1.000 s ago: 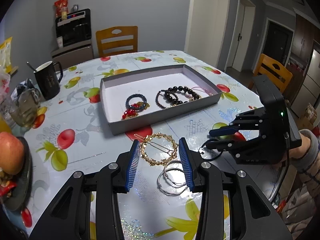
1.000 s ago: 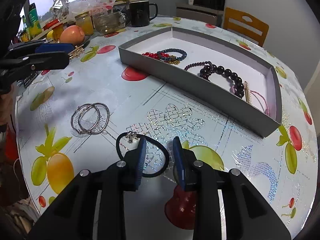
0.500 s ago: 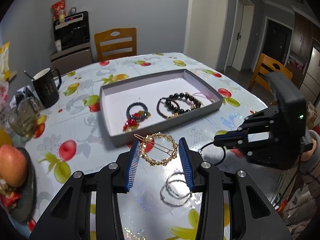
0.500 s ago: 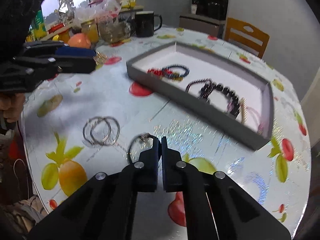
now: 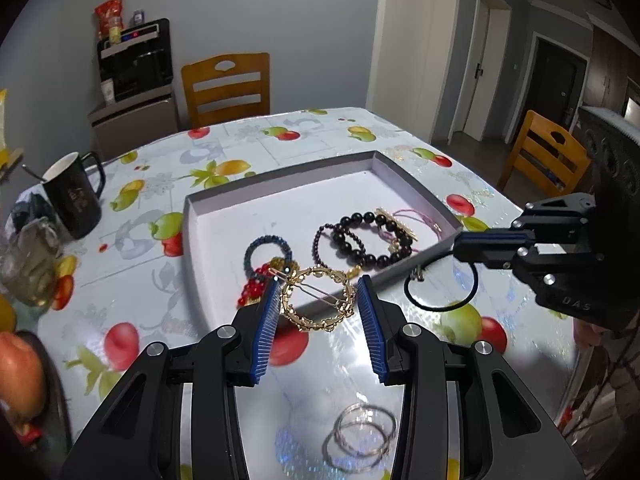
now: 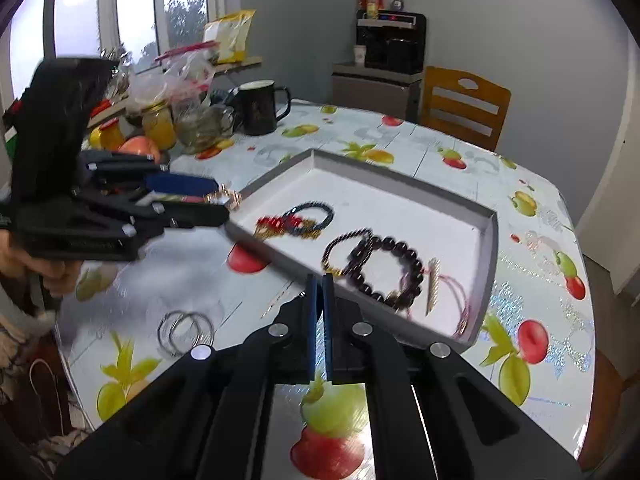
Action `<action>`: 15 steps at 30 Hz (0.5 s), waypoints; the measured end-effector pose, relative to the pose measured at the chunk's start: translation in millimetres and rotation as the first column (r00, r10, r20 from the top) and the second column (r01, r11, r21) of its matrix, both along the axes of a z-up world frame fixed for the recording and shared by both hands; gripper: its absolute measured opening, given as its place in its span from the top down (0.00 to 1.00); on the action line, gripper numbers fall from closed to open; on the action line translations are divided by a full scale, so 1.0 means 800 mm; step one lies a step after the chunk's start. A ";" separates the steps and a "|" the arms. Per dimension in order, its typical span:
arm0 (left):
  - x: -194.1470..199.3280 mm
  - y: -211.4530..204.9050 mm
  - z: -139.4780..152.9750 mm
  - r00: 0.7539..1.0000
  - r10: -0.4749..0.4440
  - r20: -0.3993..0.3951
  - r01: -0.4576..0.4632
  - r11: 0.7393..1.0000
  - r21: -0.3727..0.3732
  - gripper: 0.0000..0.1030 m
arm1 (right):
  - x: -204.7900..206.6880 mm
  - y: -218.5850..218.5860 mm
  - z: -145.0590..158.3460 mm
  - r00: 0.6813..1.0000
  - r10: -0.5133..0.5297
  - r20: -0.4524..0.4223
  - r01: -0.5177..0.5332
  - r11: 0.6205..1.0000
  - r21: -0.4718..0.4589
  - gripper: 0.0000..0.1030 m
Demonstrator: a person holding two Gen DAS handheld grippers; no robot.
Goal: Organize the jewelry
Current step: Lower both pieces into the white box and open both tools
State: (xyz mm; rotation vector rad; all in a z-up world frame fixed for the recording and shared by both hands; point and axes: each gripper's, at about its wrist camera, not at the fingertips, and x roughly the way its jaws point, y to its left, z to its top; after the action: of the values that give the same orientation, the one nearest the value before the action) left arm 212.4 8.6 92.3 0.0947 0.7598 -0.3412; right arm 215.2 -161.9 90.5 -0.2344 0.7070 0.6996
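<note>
1. Both pairs of jaws grip something: the left gripper (image 5: 318, 300) holds a gold ring-shaped hair clip (image 5: 318, 298) between its blue pads, and the right gripper (image 5: 460, 246) is pinched tight on a black hair tie (image 5: 440, 294).
2. Seen from the left wrist, the gold clip hangs above the near wall of the grey tray (image 5: 280, 196), partly over the desk (image 5: 328, 140) and partly over the tray floor.
3. From the same view the black hair tie dangles as a loop below the right gripper's tips, just outside the tray's near right corner and above the fruit-patterned cloth.
4. Inside the tray lie a dark blue bead bracelet (image 5: 267, 249) with a red bead piece (image 5: 252, 290) beside it, a black bead bracelet (image 5: 366, 242), and a pink cord bracelet (image 5: 416, 220) at the right end.
5. Two silver hoops (image 5: 360, 444) lie overlapping on the desk, near the left gripper's body and outside the tray.
6. At the desk's far left stand a black mug (image 5: 74, 200) and a glass jar (image 5: 28, 256); a wooden chair (image 5: 228, 88) stands behind.
</note>
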 end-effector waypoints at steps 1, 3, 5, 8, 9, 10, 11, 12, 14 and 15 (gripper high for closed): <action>0.005 -0.001 -0.001 1.000 0.004 0.000 -0.004 1.000 -0.001 0.60 | 0.004 -0.001 0.002 1.000 -0.006 0.003 0.006 1.000 0.005 0.97; 0.018 -0.002 -0.003 1.000 0.012 0.000 -0.012 1.000 -0.010 0.60 | 0.016 -0.002 0.003 1.000 -0.024 0.005 0.024 1.000 0.019 0.97; 0.031 -0.002 -0.007 1.000 0.024 -0.002 -0.024 1.000 -0.018 0.60 | 0.025 -0.004 0.004 0.999 -0.038 0.004 0.038 0.999 0.029 0.97; 0.050 -0.005 -0.017 0.999 0.052 -0.004 -0.052 0.999 -0.002 0.60 | 0.045 -0.004 -0.001 0.998 -0.067 -0.005 0.067 0.997 0.045 0.97; 0.055 -0.006 -0.021 0.998 0.057 -0.008 -0.057 0.998 -0.004 0.60 | 0.052 -0.005 -0.004 0.997 -0.080 -0.009 0.080 0.995 0.051 0.97; 0.062 -0.006 -0.028 0.998 0.067 -0.018 -0.067 0.998 -0.009 0.60 | 0.057 -0.005 -0.006 0.996 -0.089 -0.012 0.090 0.994 0.056 0.97; 0.067 -0.006 -0.032 0.997 0.072 -0.024 -0.072 0.997 -0.013 0.60 | 0.064 -0.007 -0.010 0.995 -0.100 -0.021 0.101 0.993 0.065 0.97; 0.072 -0.005 -0.037 0.996 0.078 -0.030 -0.079 0.997 -0.019 0.60 | 0.070 -0.008 -0.013 0.993 -0.112 -0.027 0.114 0.991 0.072 0.97; 0.081 -0.006 -0.047 0.995 0.088 -0.042 -0.089 0.996 -0.026 0.60 | 0.081 -0.009 -0.021 0.991 -0.130 -0.043 0.133 0.988 0.082 0.97; 0.084 -0.007 -0.050 0.995 0.092 -0.044 -0.093 0.995 -0.026 0.60 | 0.087 -0.010 -0.026 0.989 -0.137 -0.054 0.141 0.986 0.086 0.97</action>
State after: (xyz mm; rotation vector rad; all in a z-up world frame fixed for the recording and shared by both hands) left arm 279.3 3.3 52.3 0.0260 0.7992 -0.2667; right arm 284.8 -170.1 69.7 -0.0853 0.7285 0.6037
